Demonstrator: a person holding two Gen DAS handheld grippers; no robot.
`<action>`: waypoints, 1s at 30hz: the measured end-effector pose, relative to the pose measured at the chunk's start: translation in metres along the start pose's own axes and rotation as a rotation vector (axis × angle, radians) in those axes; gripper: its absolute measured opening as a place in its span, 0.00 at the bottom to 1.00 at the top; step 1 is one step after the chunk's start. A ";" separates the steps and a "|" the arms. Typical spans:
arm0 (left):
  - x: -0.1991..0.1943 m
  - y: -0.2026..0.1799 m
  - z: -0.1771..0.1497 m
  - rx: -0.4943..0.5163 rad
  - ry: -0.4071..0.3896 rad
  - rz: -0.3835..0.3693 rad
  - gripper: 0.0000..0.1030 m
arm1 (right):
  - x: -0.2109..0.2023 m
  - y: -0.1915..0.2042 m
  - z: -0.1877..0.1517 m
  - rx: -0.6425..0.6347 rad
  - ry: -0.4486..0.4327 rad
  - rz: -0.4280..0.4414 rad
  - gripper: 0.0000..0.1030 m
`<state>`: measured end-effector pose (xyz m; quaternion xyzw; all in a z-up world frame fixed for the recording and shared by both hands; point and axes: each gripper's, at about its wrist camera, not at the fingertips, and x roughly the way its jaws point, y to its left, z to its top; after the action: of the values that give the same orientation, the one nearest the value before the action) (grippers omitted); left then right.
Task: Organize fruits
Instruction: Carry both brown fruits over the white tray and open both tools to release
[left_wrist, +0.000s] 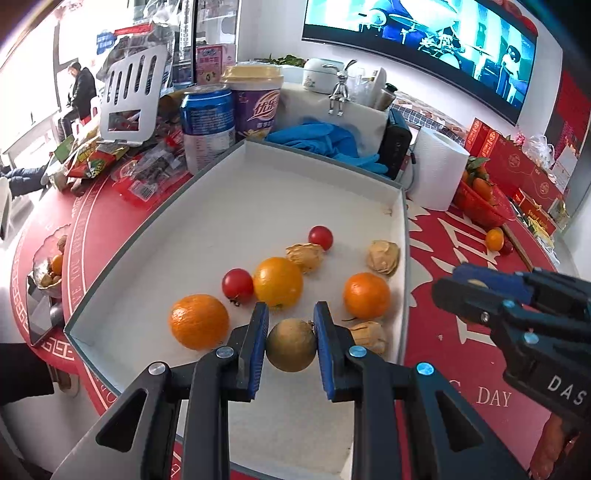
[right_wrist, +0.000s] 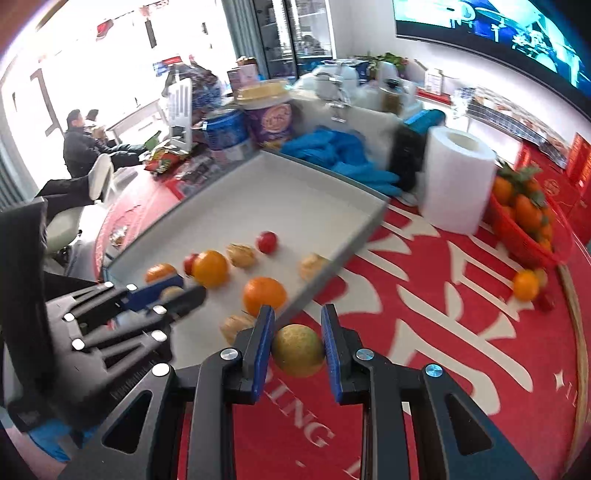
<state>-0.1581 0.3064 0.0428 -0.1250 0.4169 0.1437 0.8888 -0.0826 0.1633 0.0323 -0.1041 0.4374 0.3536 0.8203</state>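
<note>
My left gripper (left_wrist: 291, 325) is shut on a brown round fruit (left_wrist: 291, 345) and holds it over the near part of the white tray (left_wrist: 236, 206). In the tray lie three oranges (left_wrist: 277, 281), two cherry tomatoes (left_wrist: 237, 283) and three papery husk fruits (left_wrist: 383, 257). My right gripper (right_wrist: 297, 328) is shut on a yellow-brown round fruit (right_wrist: 298, 355) above the red tablecloth, just right of the tray's edge (right_wrist: 332, 262). It also shows in the left wrist view (left_wrist: 469, 291), to the right of the tray.
Behind the tray stand a blue can (left_wrist: 208, 125), a purple cup (left_wrist: 256, 107), blue gloves (left_wrist: 325, 142) and a paper roll (left_wrist: 437, 168). A red basket of oranges (right_wrist: 528, 221) sits at the right, with a loose orange (right_wrist: 525, 284) and a small red fruit beside it.
</note>
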 end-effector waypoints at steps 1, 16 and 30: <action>0.001 0.001 0.000 0.001 0.002 0.001 0.27 | 0.002 0.004 0.003 -0.007 0.002 0.004 0.27; 0.025 0.014 -0.006 -0.008 0.040 0.041 0.27 | 0.036 0.028 0.022 -0.034 0.057 0.033 0.27; 0.006 0.012 -0.005 -0.001 -0.072 0.067 0.83 | 0.051 0.028 0.030 -0.022 0.104 0.062 0.83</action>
<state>-0.1627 0.3166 0.0337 -0.1062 0.3886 0.1780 0.8978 -0.0628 0.2231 0.0137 -0.1178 0.4786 0.3779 0.7837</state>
